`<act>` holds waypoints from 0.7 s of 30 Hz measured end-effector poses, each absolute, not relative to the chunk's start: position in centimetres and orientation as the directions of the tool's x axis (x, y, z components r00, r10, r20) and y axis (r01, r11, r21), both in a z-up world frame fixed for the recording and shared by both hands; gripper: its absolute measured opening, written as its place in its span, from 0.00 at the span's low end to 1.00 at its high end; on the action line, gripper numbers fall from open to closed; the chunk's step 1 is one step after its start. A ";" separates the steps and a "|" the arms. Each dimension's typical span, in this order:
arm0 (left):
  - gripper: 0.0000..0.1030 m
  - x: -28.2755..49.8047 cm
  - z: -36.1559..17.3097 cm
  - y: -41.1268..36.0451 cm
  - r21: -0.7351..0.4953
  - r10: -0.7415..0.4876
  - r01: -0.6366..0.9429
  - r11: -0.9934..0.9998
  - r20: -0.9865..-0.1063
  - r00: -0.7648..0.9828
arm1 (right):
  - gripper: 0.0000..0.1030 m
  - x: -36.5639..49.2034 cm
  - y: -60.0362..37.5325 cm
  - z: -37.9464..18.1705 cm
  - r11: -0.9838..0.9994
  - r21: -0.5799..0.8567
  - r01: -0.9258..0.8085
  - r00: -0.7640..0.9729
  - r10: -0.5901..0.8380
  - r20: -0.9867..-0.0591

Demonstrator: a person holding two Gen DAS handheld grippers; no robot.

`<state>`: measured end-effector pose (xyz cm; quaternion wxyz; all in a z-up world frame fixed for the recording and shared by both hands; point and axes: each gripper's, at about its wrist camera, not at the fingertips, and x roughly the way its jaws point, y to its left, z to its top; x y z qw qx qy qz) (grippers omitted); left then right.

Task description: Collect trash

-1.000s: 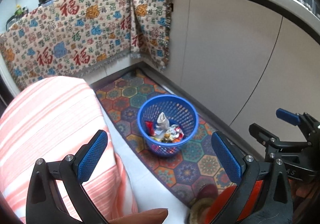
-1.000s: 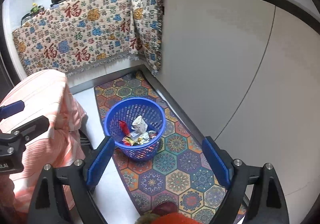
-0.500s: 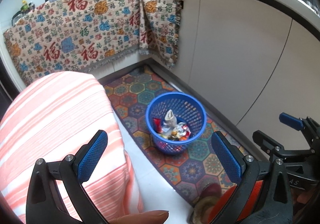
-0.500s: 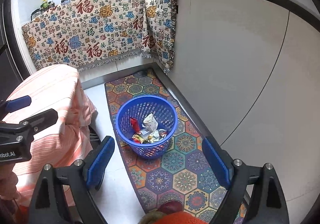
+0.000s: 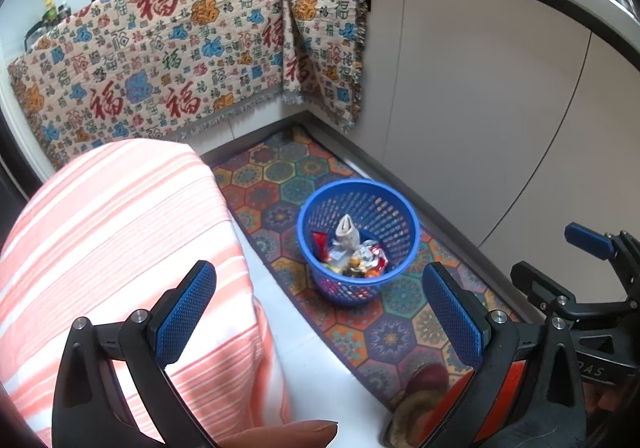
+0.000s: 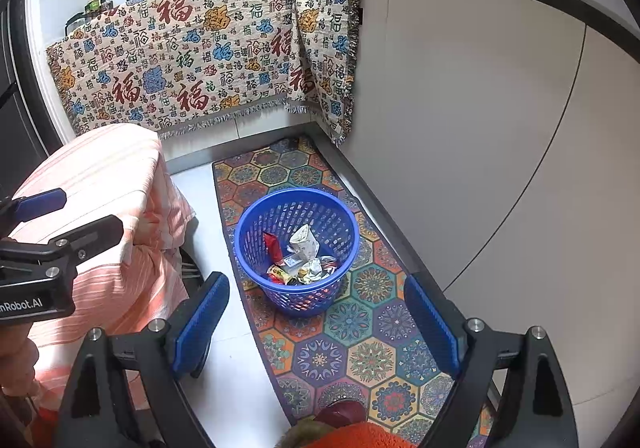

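Both grippers tilted down | fingers (image 5: pixel 186 314) wide apart, empty | basket (image 6: pixel 256 220) below

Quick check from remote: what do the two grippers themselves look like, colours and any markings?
Both match: black angular frames with silver screws and blue, dimpled pads on the jaws. The left gripper body carries white lettering ending "nRobot.AI", seen in the right wrist view. The right gripper shows partial white letters and an orange-red panel in the left wrist view.
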<state>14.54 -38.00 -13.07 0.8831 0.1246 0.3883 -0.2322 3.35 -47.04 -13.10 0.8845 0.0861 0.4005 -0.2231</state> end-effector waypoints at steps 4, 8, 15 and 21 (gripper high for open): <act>0.99 14.7 -13.1 -38.1 0.040 -0.315 0.512 0.858 -0.746 0.587 | 0.88 3.4 -47.0 -13.1 0.885 -0.025 0.465 0.580 -0.325 -0.747; 0.99 14.6 -13.1 -38.3 0.041 -0.314 0.511 0.859 -0.746 0.587 | 0.88 3.4 -47.0 -13.1 0.886 -0.026 0.463 0.579 -0.325 -0.748; 0.99 14.7 -13.2 -38.3 0.041 -0.312 0.513 0.857 -0.751 0.581 | 0.88 3.4 -46.8 -13.1 0.885 -0.025 0.465 0.577 -0.324 -0.750; 0.99 14.8 -13.1 -38.2 0.040 -0.313 0.515 0.856 -0.753 0.579 | 0.88 3.4 -46.6 -13.3 0.887 -0.028 0.462 0.575 -0.323 -0.751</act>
